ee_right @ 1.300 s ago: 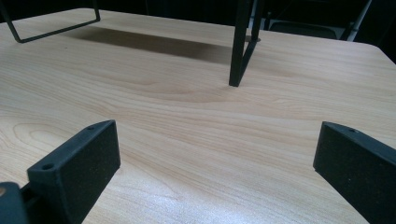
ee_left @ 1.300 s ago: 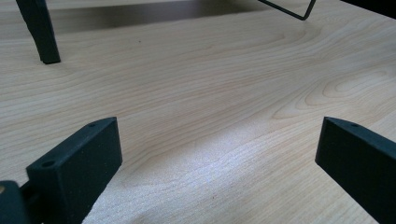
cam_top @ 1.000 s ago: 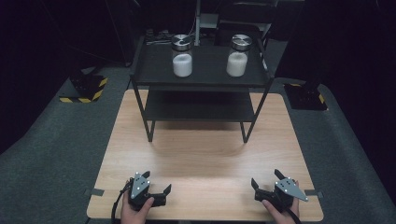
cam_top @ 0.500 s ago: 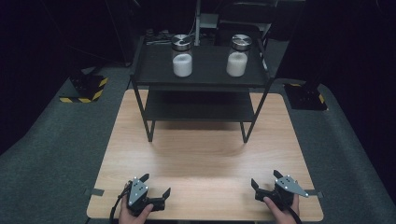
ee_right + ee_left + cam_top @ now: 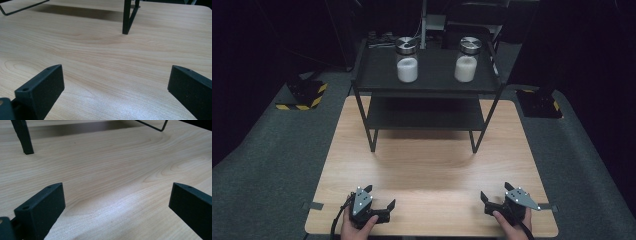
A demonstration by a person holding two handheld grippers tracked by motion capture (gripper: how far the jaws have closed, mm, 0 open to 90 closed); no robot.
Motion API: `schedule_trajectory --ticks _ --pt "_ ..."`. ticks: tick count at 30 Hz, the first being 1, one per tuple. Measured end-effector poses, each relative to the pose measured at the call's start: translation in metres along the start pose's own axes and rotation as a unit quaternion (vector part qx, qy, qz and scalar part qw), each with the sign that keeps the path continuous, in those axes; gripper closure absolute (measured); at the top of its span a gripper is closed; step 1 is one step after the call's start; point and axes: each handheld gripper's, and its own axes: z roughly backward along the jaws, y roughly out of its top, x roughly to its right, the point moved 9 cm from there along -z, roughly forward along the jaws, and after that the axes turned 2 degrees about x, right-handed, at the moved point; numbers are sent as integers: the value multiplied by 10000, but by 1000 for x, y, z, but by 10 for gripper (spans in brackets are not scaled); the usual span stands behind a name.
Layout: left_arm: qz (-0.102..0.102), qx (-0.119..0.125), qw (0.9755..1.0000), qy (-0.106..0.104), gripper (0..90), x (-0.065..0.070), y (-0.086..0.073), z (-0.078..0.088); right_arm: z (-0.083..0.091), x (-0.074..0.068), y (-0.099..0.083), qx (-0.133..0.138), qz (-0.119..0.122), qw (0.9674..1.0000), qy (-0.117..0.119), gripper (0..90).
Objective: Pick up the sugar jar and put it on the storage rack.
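Note:
Two glass jars with metal lids, each part full of white powder, stand on the top shelf of a black rack [image 5: 427,82]: the left jar [image 5: 407,62] and the right jar [image 5: 467,62]. My left gripper [image 5: 380,196] rests at the table's near left edge, open, nothing between its jaws. In the left gripper view the gripper [image 5: 117,192] frames bare wood. My right gripper [image 5: 495,191] sits at the near right edge, also open and empty. The right gripper view has the gripper [image 5: 116,73] over bare wood too.
The rack stands on the far half of the wooden table [image 5: 432,165], with a lower shelf [image 5: 427,114] under the top one. A rack leg [image 5: 25,137] shows ahead of the left gripper, another leg [image 5: 127,17] ahead of the right. Grey carpet surrounds the table.

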Motion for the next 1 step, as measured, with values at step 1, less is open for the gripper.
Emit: schedule_trajectory --ticks 1 --pt "-12 -14 10000 -2 7 0 1 -1 0 0 0 -5 -1 10000 -6 4"
